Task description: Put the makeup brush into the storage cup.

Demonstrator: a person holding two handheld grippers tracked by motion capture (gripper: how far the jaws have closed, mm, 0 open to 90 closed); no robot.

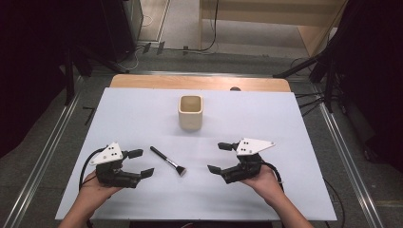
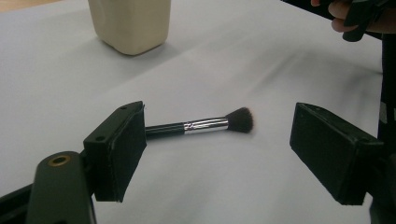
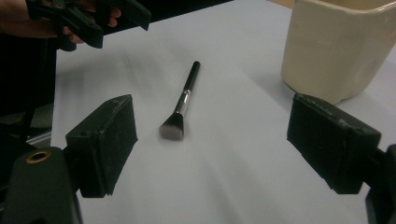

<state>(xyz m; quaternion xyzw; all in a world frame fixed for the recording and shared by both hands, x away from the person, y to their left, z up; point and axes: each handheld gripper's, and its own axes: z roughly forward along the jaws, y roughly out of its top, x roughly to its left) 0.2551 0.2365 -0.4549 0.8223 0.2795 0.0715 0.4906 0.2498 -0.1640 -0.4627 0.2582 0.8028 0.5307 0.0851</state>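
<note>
Nearest, at about 7 o'clock on the white table (image 1: 294, 199): left gripper (image 1: 138, 163), held in a hand, fingers wide apart, nothing between them. At about 5 o'clock: right gripper (image 1: 219, 157), fingers wide apart too, also empty.

Between the two, just past them, near the middle of the table: small makeup brush (image 1: 167, 161). Flat on its side, handle tip toward 10 o'clock, bristles toward 4 o'clock. Touching neither gripper. Closer to the left gripper than to the right.

Likely step in hand: reaching for the brush. To do it well: come down low over the thin handle, one finger on each side, across it and not along it. Pinch the black handle or the shiny band, not the soft hairs. Squeeze gently, since a thin round handle can roll or slip. Keep the other gripper out of the way.

Look of the brush: thin black handle, shiny silver band, short dark flat-topped tuft.

Farther off, at 12 o'clock: cream cup (image 1: 190, 112), upright, open top, well apart from the brush.
</note>
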